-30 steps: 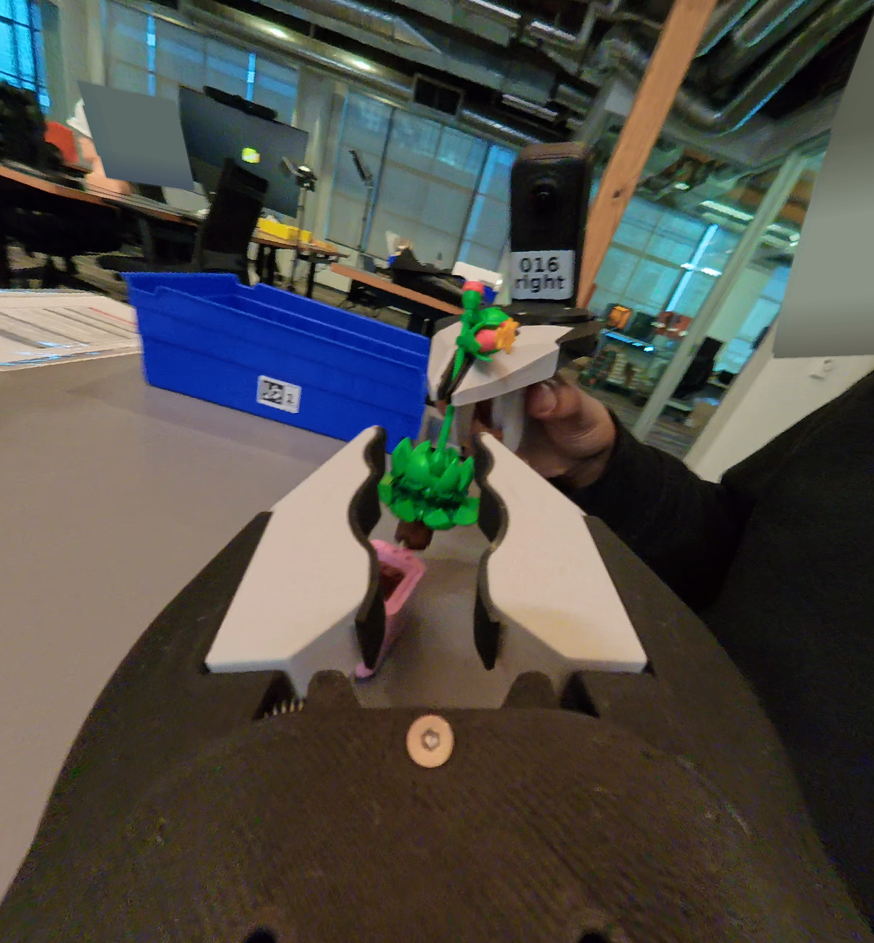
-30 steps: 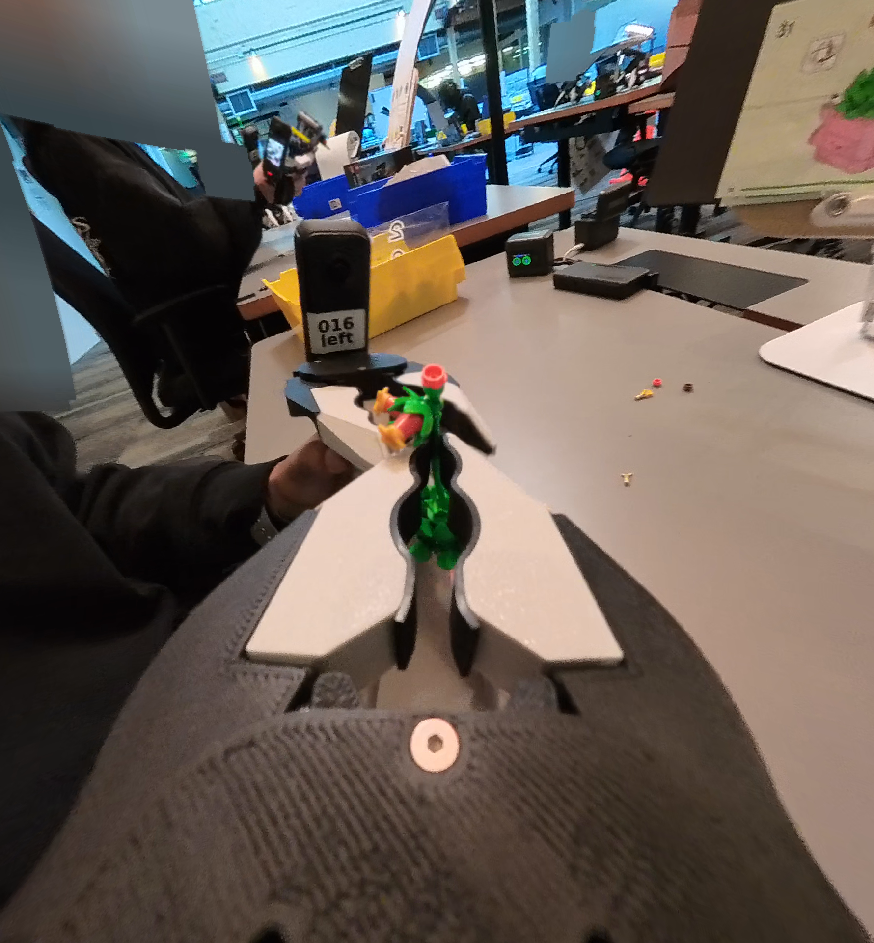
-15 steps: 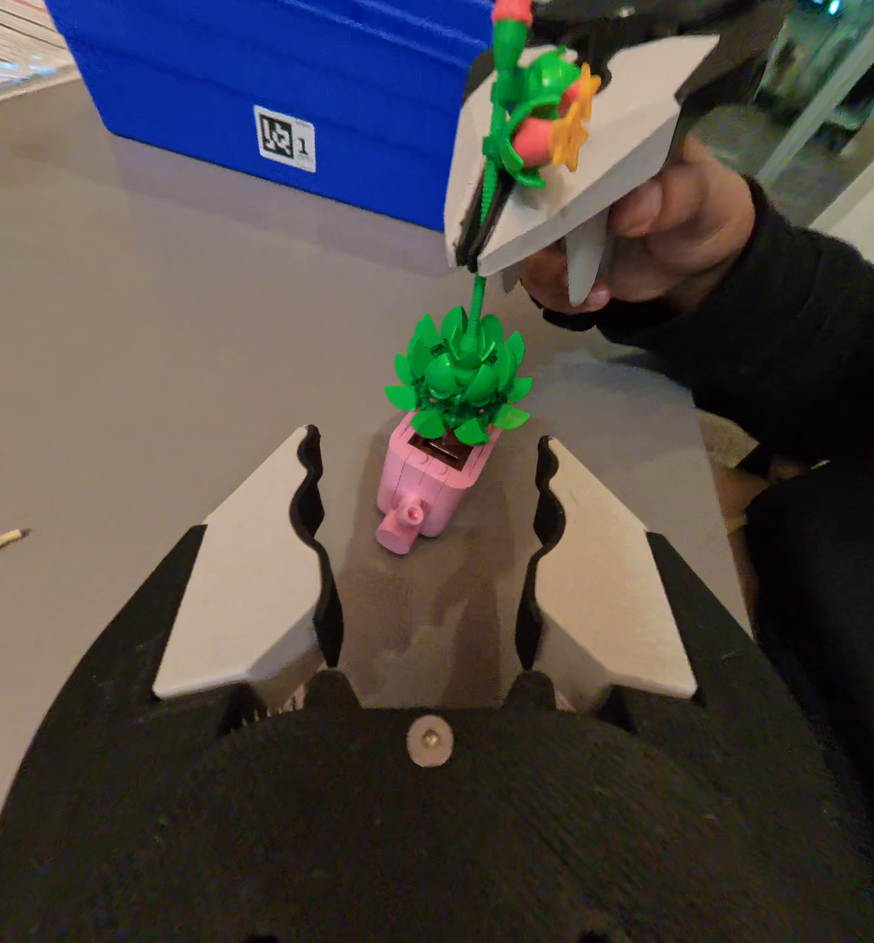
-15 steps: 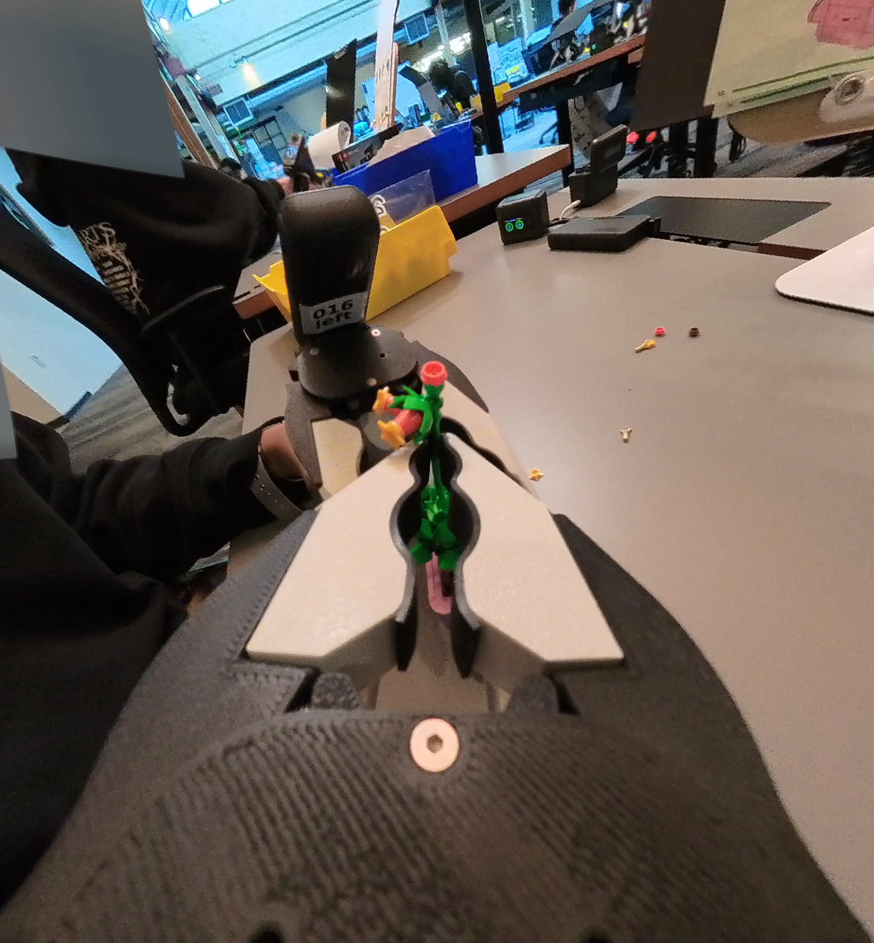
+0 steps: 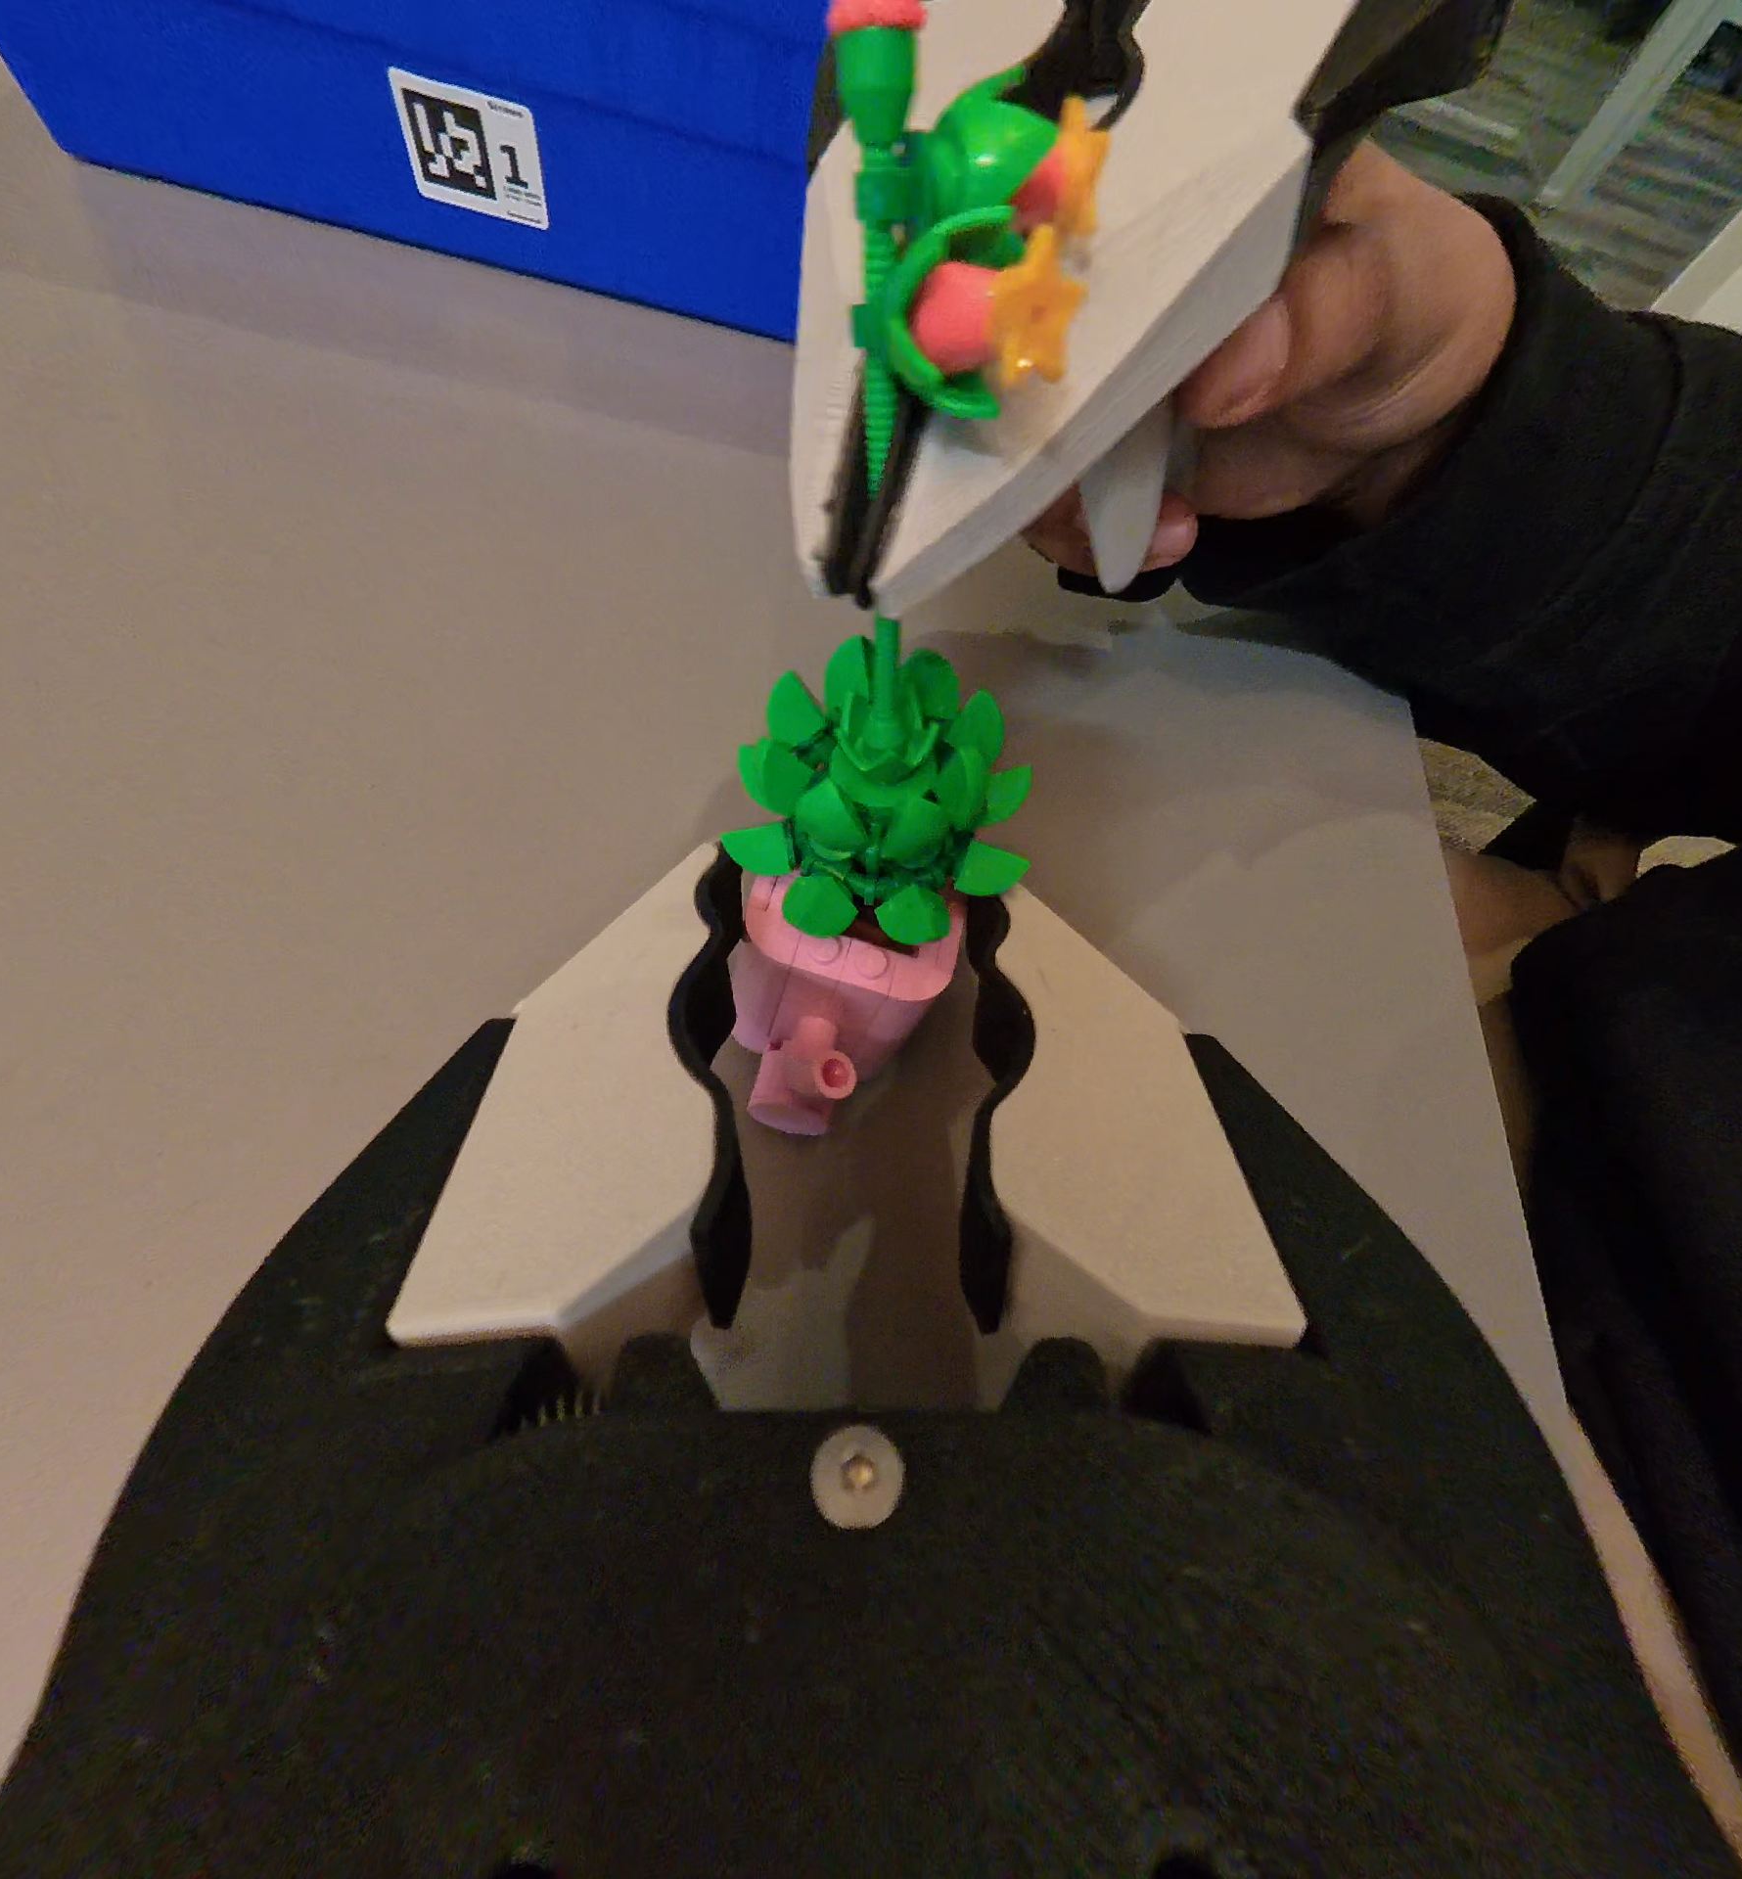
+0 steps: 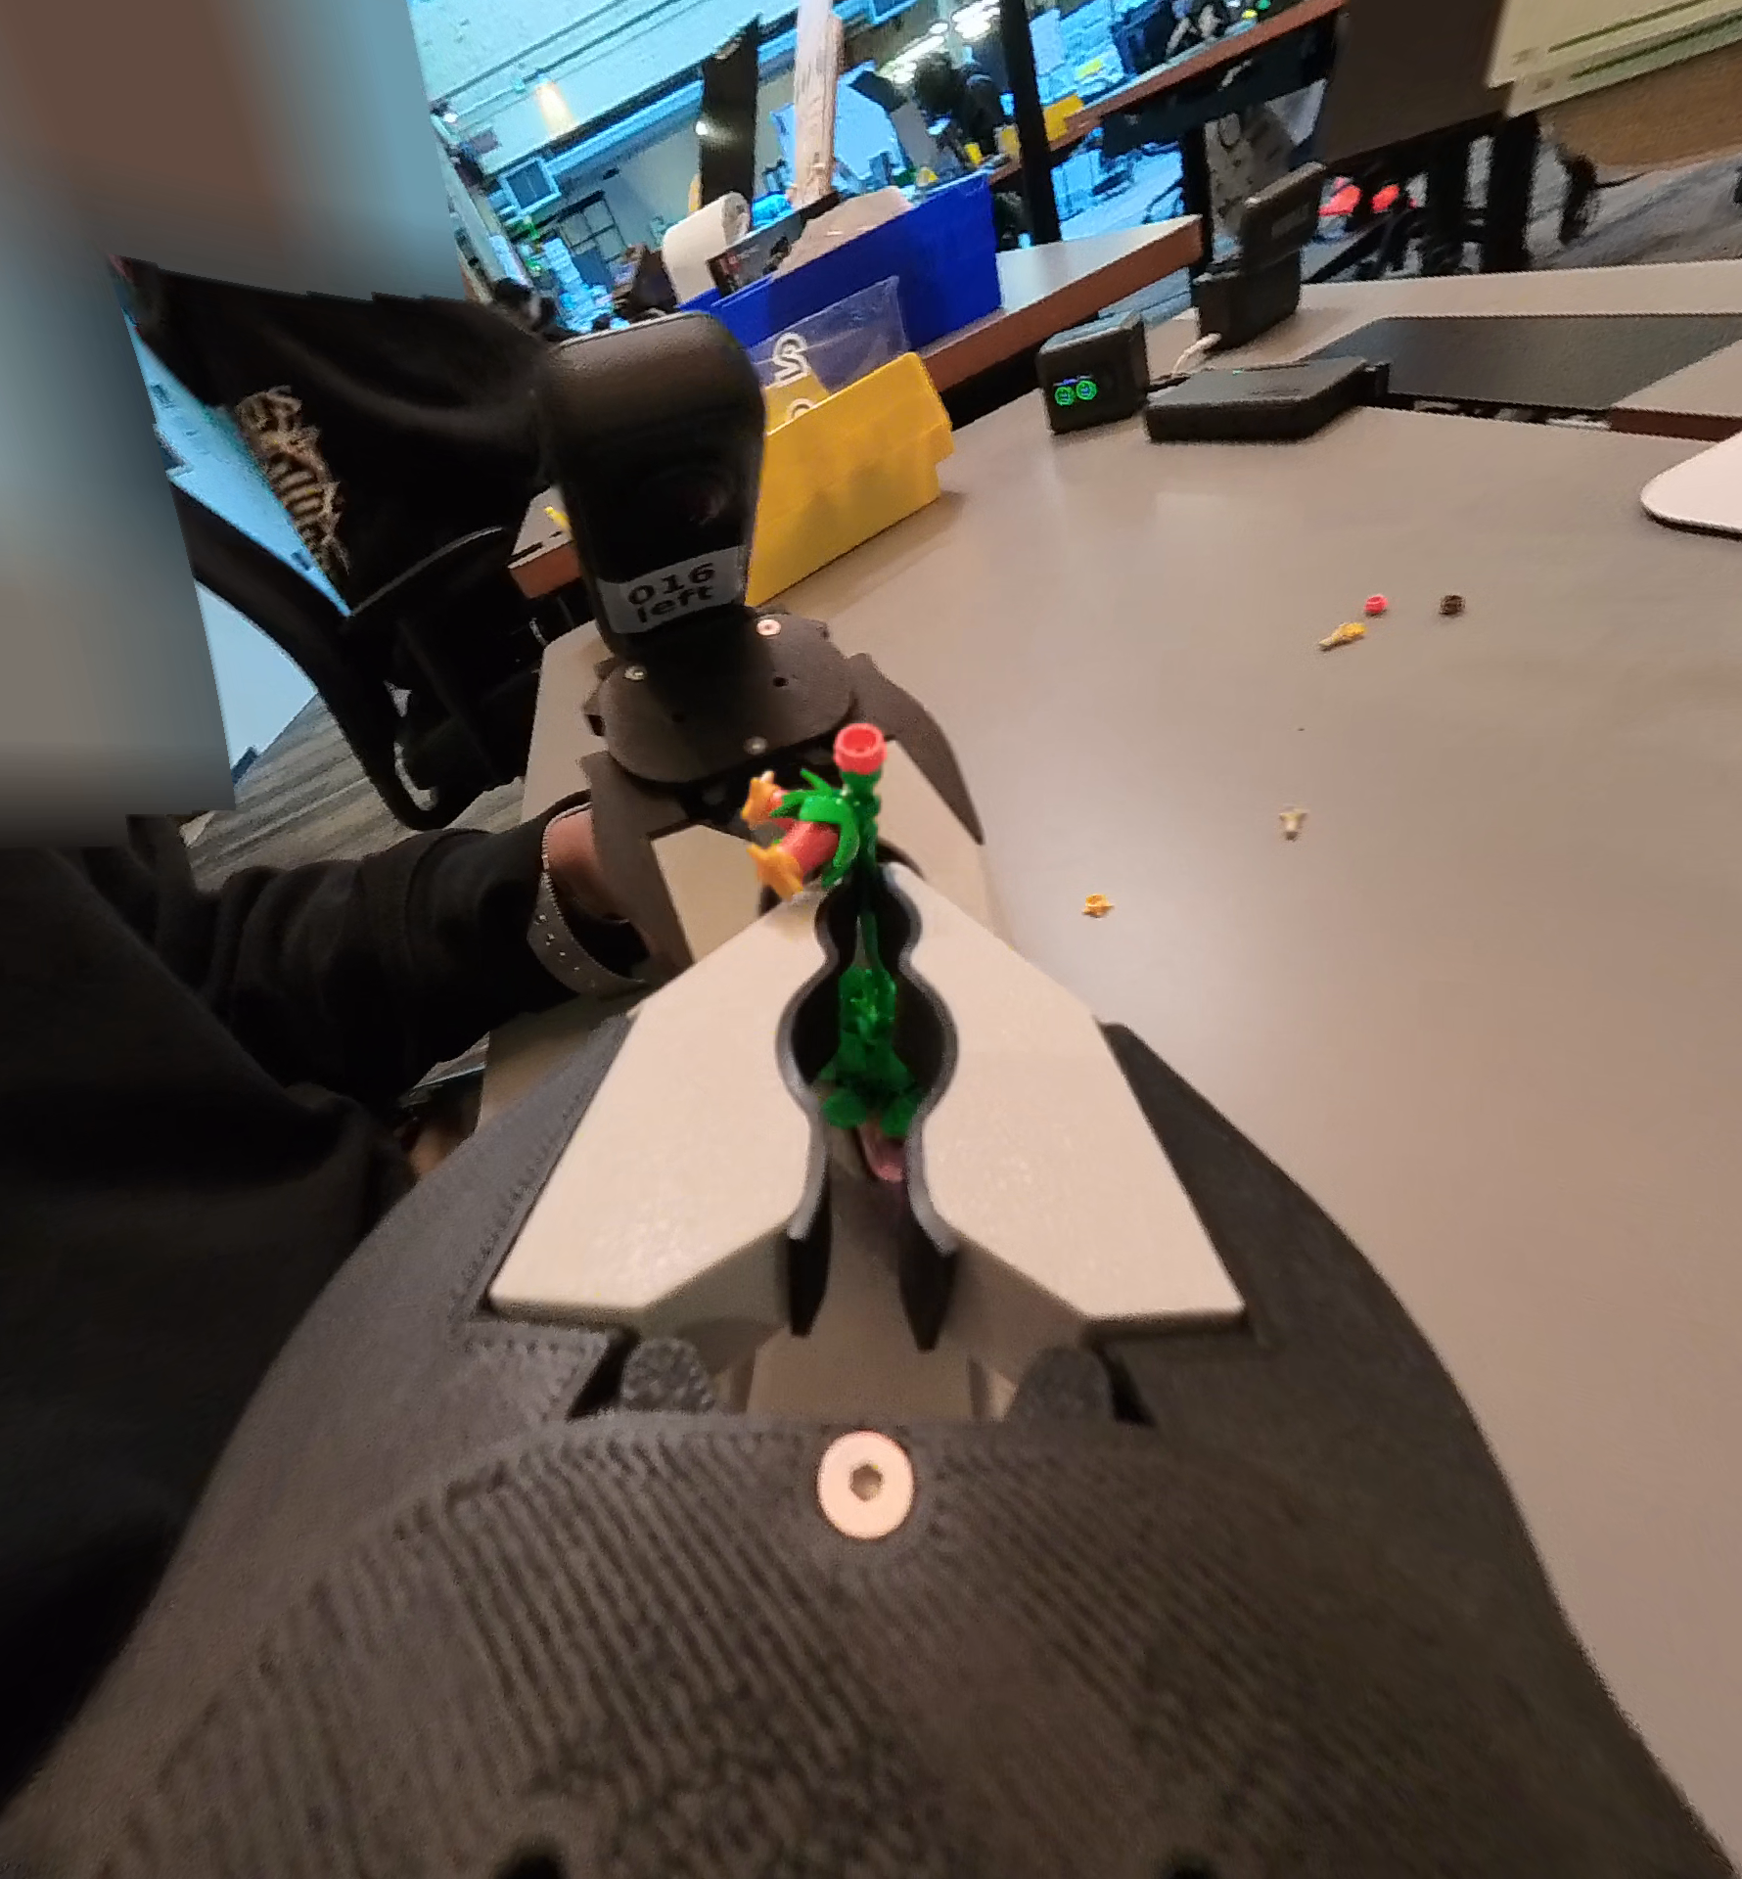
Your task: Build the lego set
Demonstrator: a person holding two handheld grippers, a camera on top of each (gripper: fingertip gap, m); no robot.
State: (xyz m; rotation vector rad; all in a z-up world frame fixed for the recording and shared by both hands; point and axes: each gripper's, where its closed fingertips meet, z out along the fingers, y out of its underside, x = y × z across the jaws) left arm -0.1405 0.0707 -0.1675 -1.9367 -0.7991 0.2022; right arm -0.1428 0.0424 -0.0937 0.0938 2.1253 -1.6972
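— Hidden in the left wrist view: middle of the green stem (image 5: 872,427), pinched inside the right tool (image 5: 852,595); blue bin (image 5: 643,132) cropped at the top edge

— Right wrist view: pink pot (image 6: 882,1159) barely glimpsed between the fingers; specks on the desk (image 6: 1457,915) too small to identify

The left gripper (image 5: 852,905) points forward and down toward the table, its two pale fingers (image 5: 582,1118) narrowed around a pink pot, their wavy inner edges close beside its walls; whether they press it cannot be told. The right gripper (image 5: 852,569) comes in from above and beyond it, tilted steeply down, its fingertips pinched together on a thin green stem. A hand (image 5: 1355,386) in a black sleeve grips its handle, one finger on the trigger. In the right wrist view, another black-sleeved hand (image 6: 582,864) holds the left gripper's handle from below.
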